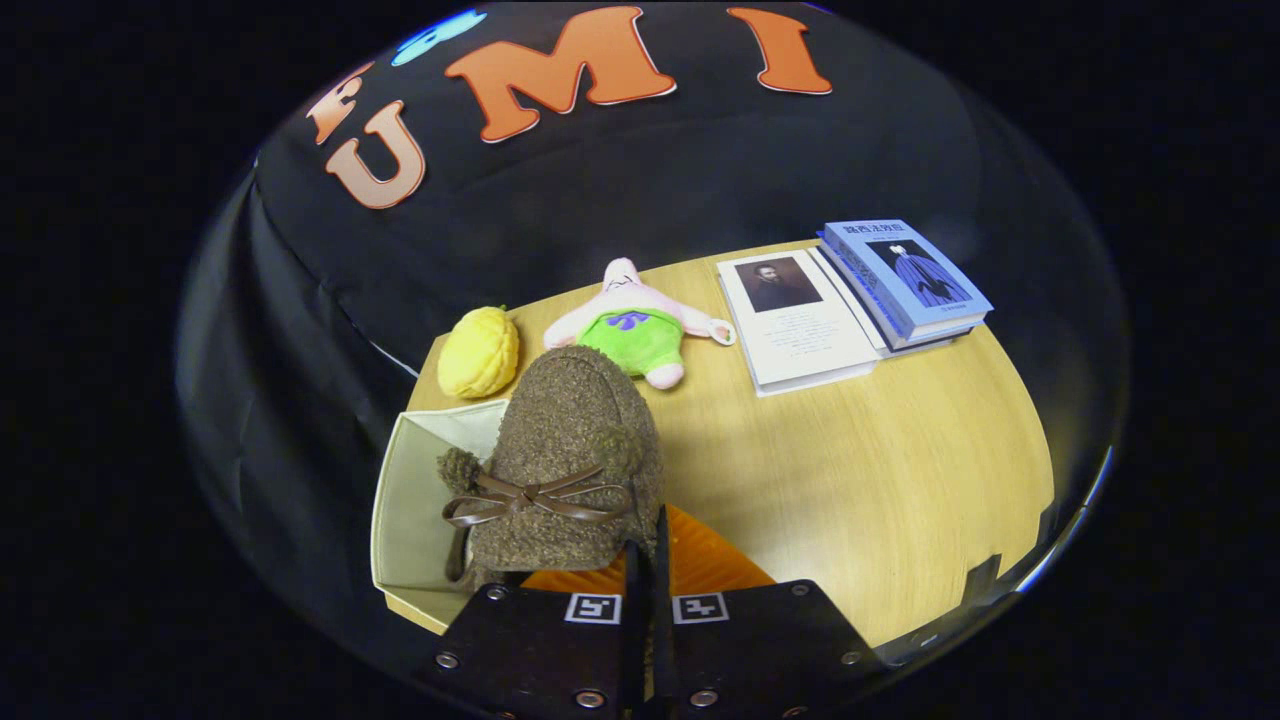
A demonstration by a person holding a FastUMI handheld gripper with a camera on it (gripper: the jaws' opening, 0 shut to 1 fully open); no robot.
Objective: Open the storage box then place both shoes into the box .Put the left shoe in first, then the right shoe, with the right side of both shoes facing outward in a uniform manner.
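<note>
You hold a brown fuzzy shoe (pixel 570 460) pinched by its rim in the closed gripper (pixel 647 560), above the open beige storage box (pixel 405 510). Beyond the box lie a yellow plush (pixel 479 352) and a pink plush (pixel 635 325)

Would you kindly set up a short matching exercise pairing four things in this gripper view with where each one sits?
Things:
1. brown fuzzy shoe
2. yellow plush
3. blue book
4. open storage box

Places:
A. on top of the white book
B. on the table beside the pink star plush
C. held in the gripper, over the box's edge
D. beneath the shoe, just ahead of the fingers

Pairs: 1-C, 2-B, 3-A, 4-D
</note>
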